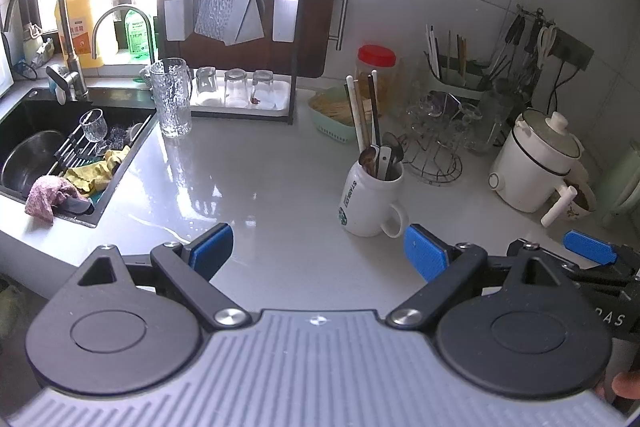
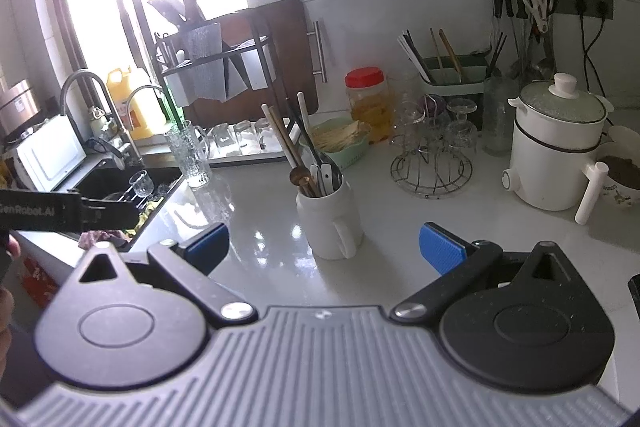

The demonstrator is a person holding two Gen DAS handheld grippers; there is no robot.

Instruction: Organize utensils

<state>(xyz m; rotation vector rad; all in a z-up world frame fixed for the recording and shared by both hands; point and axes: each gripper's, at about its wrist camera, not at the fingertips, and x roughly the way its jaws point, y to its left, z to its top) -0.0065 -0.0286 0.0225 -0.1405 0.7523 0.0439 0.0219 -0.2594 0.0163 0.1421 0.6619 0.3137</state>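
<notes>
A white Starbucks mug [image 1: 370, 201] stands on the grey counter and holds chopsticks [image 1: 362, 115] and spoons [image 1: 384, 157]. It shows in the right wrist view as a white mug [image 2: 330, 221] with chopsticks [image 2: 282, 139] sticking up. A green utensil caddy [image 1: 460, 79] with more chopsticks sits at the back right; it also shows in the right wrist view [image 2: 454, 75]. My left gripper [image 1: 320, 251] is open and empty, low and left of the mug. My right gripper [image 2: 324, 247] is open and empty, with the mug just beyond its fingers.
A black sink [image 1: 60, 155] with rags and a glass is at the left. A glass pitcher [image 1: 173, 97], a rack with upturned glasses [image 1: 240, 89], a green basket [image 1: 332, 115], a wire glass stand [image 1: 436, 143] and a white cooker [image 1: 536, 163] ring the counter.
</notes>
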